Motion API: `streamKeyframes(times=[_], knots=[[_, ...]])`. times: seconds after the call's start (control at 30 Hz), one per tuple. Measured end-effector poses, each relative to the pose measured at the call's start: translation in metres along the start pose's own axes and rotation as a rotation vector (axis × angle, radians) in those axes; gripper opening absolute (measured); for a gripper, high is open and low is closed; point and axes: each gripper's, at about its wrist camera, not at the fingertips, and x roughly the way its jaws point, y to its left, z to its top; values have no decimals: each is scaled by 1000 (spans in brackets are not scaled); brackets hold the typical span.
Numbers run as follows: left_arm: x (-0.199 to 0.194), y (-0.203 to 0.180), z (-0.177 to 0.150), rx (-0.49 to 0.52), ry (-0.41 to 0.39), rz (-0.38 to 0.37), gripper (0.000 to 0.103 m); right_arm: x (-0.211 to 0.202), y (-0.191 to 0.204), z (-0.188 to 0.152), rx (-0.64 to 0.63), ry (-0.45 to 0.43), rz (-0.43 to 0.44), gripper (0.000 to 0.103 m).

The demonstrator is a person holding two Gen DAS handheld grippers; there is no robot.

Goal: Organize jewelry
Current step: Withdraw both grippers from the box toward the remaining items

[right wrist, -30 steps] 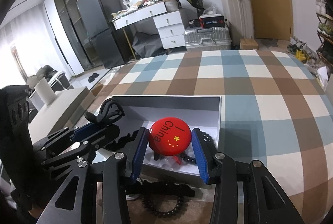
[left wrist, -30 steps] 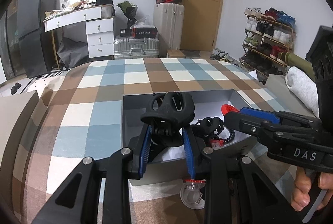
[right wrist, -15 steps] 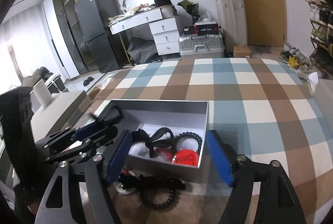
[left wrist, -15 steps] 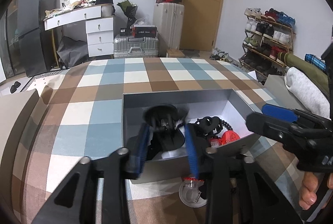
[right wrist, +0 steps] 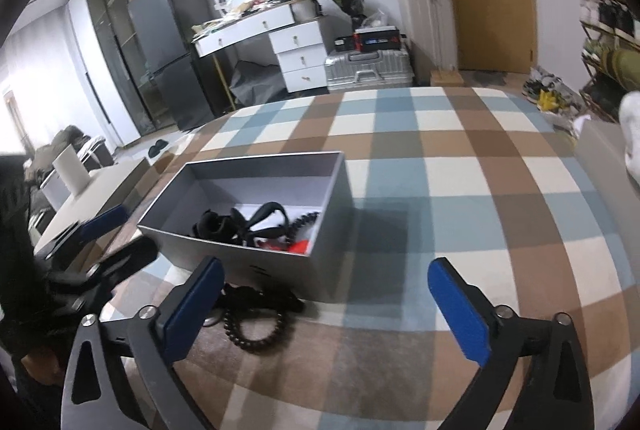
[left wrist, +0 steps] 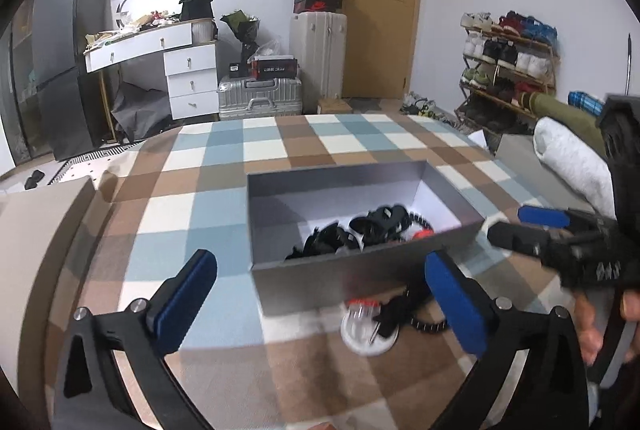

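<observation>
1. Grey box point(left wrist: 360, 270), open-topped, sits on the checked cover point(right wrist: 460, 190) straight ahead of me. Inside it is a tangle of black hair clips point(right wrist: 240, 222), a dark bead string point(right wrist: 306, 220) and something red point(right wrist: 300, 245), all bunched toward the near end.
2. More pieces lie outside, against the box's near wall: a beaded bracelet point(right wrist: 256, 330), a dark strap-like item point(right wrist: 260, 300) and a small clear round case with a red top point(left wrist: 366, 326).
3. My left gripper point(left wrist: 320, 304): fingers released, jaws opening wide, nothing pinched; the box's near wall shows in the gap between them.
4. My right gripper point(right wrist: 332, 314): also released and opening, only the cover and box corner between its blue pads point(right wrist: 460, 314).
5. The surface is a blue, brown and cream plaid, flat.
6. Room behind: a white drawer desk point(left wrist: 188, 78), a dark fridge point(left wrist: 60, 70), a silver suitcase point(left wrist: 260, 98), a wooden door point(left wrist: 380, 2), and a shoe rack point(left wrist: 508, 70) on the right.
7. The box's near wall partly hides its contents in the left view.
</observation>
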Motion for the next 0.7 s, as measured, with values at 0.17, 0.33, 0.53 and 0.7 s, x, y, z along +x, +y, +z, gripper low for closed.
streamKeyframes(times=[0.17, 0.33, 0.53, 0.7], knots=[[-9, 2, -9, 31, 57, 47, 101, 3, -3, 1, 10, 27, -15, 103], [-12, 9, -19, 3, 93, 42, 102, 10, 11, -4, -54, 78, -10, 103], [-6, 16, -23, -20, 110, 54, 102, 19, 29, -18, -134, 126, -2, 103], [1, 21, -27, -46, 140, 62, 101, 23, 35, -22, -140, 143, 15, 103]])
